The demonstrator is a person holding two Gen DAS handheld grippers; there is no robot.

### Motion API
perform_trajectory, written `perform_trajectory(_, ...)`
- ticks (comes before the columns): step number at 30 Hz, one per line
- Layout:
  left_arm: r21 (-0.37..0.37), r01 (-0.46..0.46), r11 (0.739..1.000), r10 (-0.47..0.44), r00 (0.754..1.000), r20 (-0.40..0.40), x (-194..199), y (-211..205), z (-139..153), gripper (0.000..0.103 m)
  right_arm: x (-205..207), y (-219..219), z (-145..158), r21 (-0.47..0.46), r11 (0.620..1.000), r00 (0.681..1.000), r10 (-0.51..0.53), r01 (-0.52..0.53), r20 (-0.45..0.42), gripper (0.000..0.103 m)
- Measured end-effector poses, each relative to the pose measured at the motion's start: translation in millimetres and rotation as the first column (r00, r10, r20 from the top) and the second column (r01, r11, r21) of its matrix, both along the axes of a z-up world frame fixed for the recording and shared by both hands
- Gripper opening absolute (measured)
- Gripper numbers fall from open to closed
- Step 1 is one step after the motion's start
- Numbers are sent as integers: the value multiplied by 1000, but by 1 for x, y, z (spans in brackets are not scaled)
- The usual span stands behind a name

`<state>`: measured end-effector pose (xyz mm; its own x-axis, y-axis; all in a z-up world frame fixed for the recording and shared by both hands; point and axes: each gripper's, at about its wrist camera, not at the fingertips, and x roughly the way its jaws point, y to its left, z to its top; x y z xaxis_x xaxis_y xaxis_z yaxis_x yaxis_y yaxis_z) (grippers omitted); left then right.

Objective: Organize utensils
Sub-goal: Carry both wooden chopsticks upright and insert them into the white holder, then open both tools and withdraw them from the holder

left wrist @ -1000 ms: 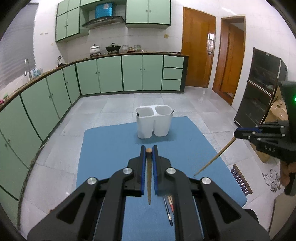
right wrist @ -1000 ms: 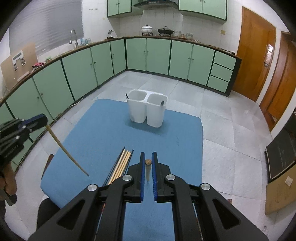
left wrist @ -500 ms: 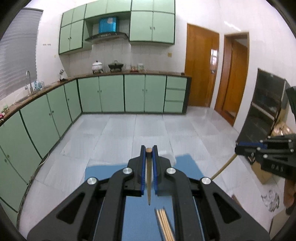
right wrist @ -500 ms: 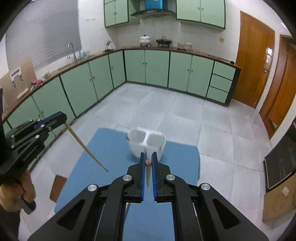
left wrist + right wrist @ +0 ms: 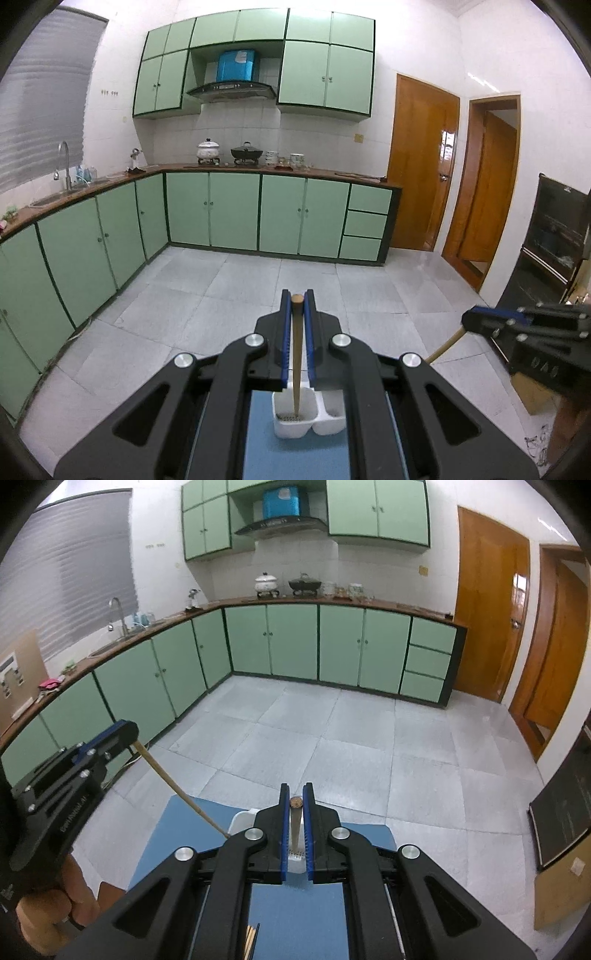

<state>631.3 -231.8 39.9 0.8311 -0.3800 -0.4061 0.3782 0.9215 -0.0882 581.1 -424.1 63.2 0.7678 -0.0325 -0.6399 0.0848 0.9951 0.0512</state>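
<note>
Green-cabinet kitchen, pale tiled floor; blue mat [image 5: 295,454] at bottom of both views. White two-compartment holder [image 5: 308,417] sits on the mat, directly below both grippers and mostly hidden by them. Left gripper [image 5: 297,314] pinches a wooden chopstick [image 5: 296,354] near its thick end; thin tip hangs over the holder's left compartment. Right gripper [image 5: 296,808] pinches a second chopstick [image 5: 295,827], tip down above the holder. Loose chopsticks [image 5: 251,941] lie on the mat nearer the camera.
</note>
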Motion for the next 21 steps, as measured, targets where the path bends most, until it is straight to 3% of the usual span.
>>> perform_trajectory(9,55,17,998,-13,997,-72,44,-21,-79,6,47,-15,-83,24,1000,996,-4,6,-92,7)
perform_trajectory(12,79,16,997,-8,996,-92,50,-20,-95,7,51,-17,-98,36,999,995,1,2,-100,8)
perform_trajectory(13,85,11,996,-3,996,-93,50,-18,-96,8,50,-18,-99,38,999,995,-1,4,-96,9)
perform_trajectory(15,87,10,996,-2,996,-94,50,-11,-95,24,46,-21,-98,40,999,997,-6,9,-80,12)
perform_trajectory(21,100,-27,995,29,999,-21,22,24,-60,42,19,-30,-77,43,999,999,-26,27,-30,15)
